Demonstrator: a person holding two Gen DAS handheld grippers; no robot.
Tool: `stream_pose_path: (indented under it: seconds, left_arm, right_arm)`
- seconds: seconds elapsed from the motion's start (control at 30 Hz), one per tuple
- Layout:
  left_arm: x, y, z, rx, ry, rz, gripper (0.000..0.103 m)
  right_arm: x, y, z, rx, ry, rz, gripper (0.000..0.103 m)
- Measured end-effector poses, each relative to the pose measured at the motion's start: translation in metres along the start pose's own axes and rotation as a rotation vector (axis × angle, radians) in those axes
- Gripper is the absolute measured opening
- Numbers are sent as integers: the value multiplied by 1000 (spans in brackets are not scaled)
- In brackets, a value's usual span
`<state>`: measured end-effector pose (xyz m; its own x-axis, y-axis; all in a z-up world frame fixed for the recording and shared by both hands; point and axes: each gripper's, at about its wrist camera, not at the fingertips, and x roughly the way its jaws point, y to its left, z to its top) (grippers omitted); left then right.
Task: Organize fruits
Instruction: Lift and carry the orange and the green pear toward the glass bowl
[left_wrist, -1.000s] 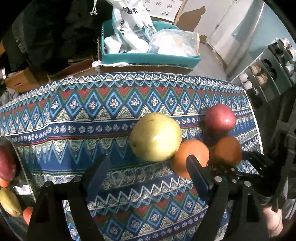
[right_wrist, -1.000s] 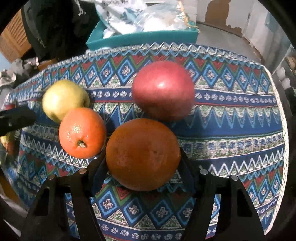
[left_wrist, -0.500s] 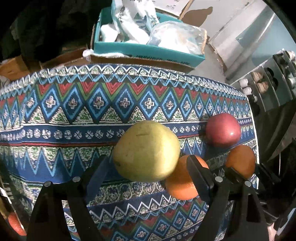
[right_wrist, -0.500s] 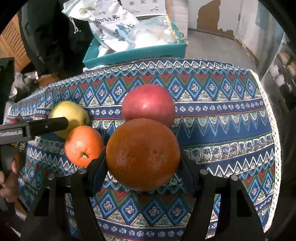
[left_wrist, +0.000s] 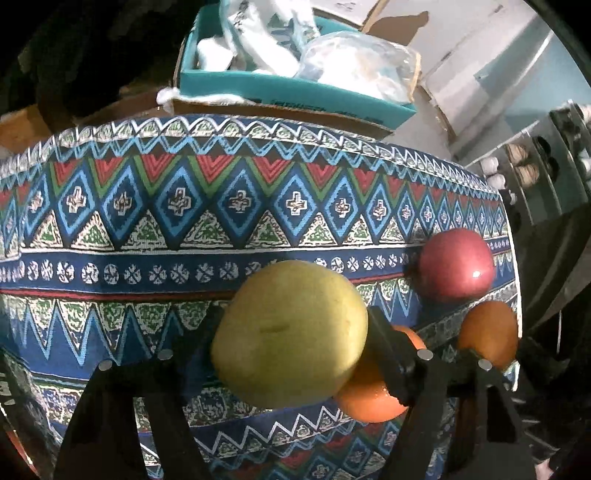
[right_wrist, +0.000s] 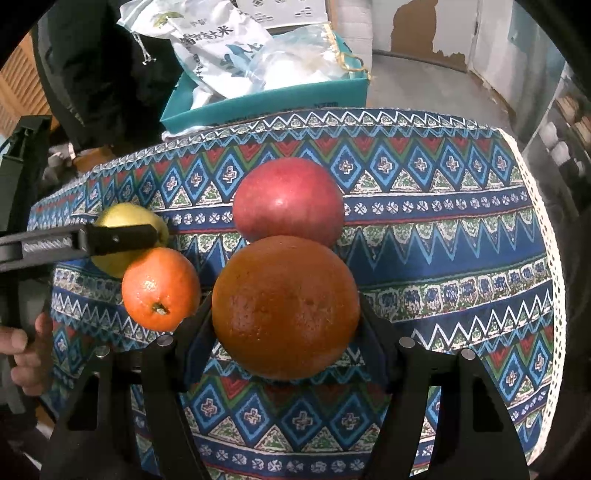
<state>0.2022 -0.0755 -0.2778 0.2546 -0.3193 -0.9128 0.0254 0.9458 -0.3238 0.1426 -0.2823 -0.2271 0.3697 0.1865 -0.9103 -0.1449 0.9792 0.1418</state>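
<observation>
My left gripper (left_wrist: 291, 332) has its jaws around a yellow-green pear (left_wrist: 290, 332) that rests on the patterned cloth; the fingers touch or nearly touch its sides. Beside the pear lie a bright orange (left_wrist: 373, 387) and a red apple (left_wrist: 456, 269). My right gripper (right_wrist: 284, 314) is shut on a large dark orange (right_wrist: 286, 306) and holds it above the cloth. In the right wrist view the red apple (right_wrist: 290, 199) lies behind it, the bright orange (right_wrist: 160, 288) to the left, and the pear (right_wrist: 125, 218) sits between the left gripper's fingers (right_wrist: 110, 236).
A teal box (left_wrist: 295, 88) with plastic bags stands beyond the table's far edge. The table covered with patterned cloth (right_wrist: 461, 240) ends at the right in a white lace border. A rack with small items (left_wrist: 535, 166) stands at the far right. A hand (right_wrist: 26, 347) holds the left gripper.
My left gripper has moved forward around the pear and narrowed on it. My right gripper has risen with the dark orange in it.
</observation>
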Motion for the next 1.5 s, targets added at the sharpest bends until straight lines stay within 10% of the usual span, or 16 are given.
stream_pose_path:
  seconds: [1.5]
  left_arm:
    - [-110, -4, -58, 162, -175, 163, 68]
  right_arm:
    - [-70, 67, 15, -140, -177, -4, 69]
